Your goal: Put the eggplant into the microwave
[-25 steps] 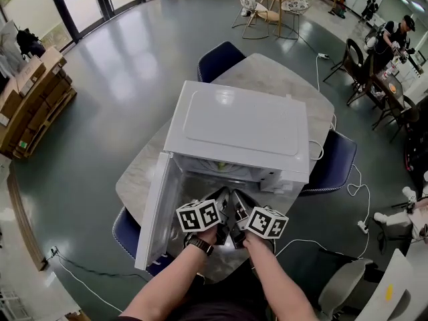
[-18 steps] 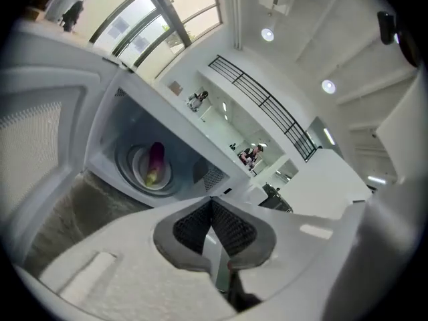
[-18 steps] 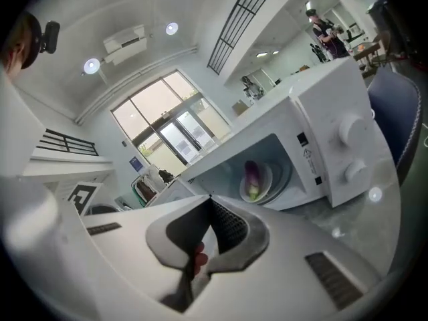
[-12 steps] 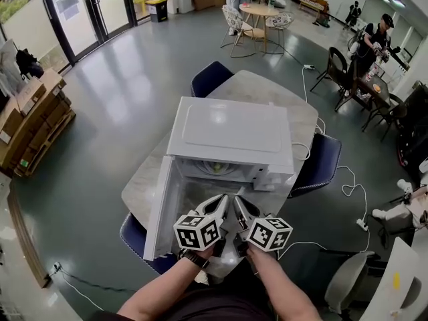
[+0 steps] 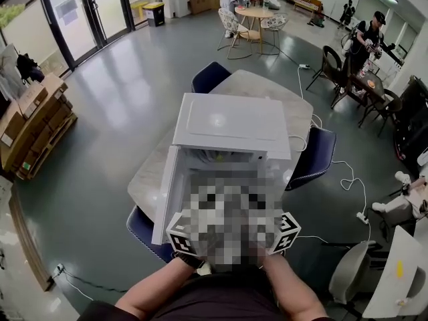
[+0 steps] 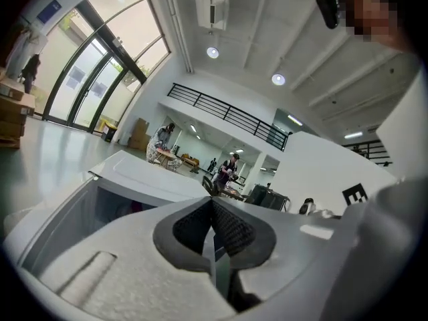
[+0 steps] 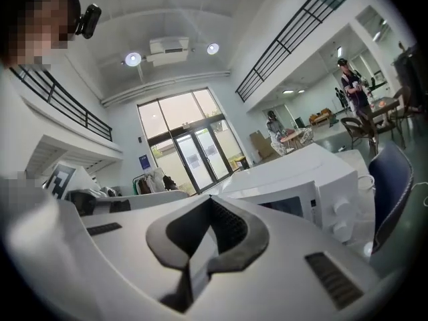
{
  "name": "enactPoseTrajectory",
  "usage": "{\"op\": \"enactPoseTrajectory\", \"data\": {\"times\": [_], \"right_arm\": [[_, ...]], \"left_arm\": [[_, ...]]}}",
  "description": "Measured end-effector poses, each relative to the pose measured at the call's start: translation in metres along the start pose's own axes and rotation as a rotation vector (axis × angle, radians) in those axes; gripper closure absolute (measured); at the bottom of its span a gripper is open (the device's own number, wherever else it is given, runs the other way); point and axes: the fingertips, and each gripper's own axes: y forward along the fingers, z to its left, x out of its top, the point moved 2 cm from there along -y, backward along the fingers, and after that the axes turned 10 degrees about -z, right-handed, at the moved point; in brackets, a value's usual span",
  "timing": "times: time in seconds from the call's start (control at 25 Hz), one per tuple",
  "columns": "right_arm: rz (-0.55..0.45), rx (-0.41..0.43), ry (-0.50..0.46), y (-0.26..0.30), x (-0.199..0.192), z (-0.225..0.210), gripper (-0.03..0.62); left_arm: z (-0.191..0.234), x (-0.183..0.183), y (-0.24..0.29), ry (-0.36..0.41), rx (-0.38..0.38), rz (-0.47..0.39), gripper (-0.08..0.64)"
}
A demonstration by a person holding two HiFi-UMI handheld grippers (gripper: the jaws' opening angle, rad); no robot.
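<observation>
Left gripper view has the left tool (image 6: 212, 212) fully closed, its dark ribbed pads pressed flat together with nothing between them. Just ahead of its tips and a little to their left stands the white microwave (image 6: 150, 179), its cavity open toward the tool. Inside that cavity, left of the tips, there is a small purplish patch that seems to be the eggplant (image 6: 136, 206) — too small and dim to make out its shape. It lies well apart from either tool.

Right gripper view shows the right tool (image 7: 209, 209) closed as well, pads meeting and empty. From this tool the microwave sits ahead and to the right, with its two round knobs (image 7: 340, 214) on the near corner. A blue chair (image 7: 391, 179) stands further to the right.

Head view looks steeply down on both tools, side by side and close to the person's body — a mosaic patch covers most of them, leaving only the marker cubes (image 5: 180, 241) at its edges. Beyond them the microwave rests on the desk (image 5: 271, 89), and its door (image 5: 167, 196) is swung open on the left tool's side.
</observation>
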Motion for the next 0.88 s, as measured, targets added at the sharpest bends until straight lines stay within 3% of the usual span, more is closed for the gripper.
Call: {"op": "enactPoseTrajectory", "data": {"times": [0.32, 0.88], "right_arm": [[-0.065, -0.007, -0.115, -0.011, 0.024, 0.023, 0.591], [-0.059, 0.006, -0.131, 0.003, 0.021, 0.033, 0.591]], "left_arm": [[-0.021, 0.016, -0.013, 0.082, -0.029, -0.044, 0.552], [-0.007, 0.021, -0.013, 0.096, -0.010, -0.052, 0.552]]}}
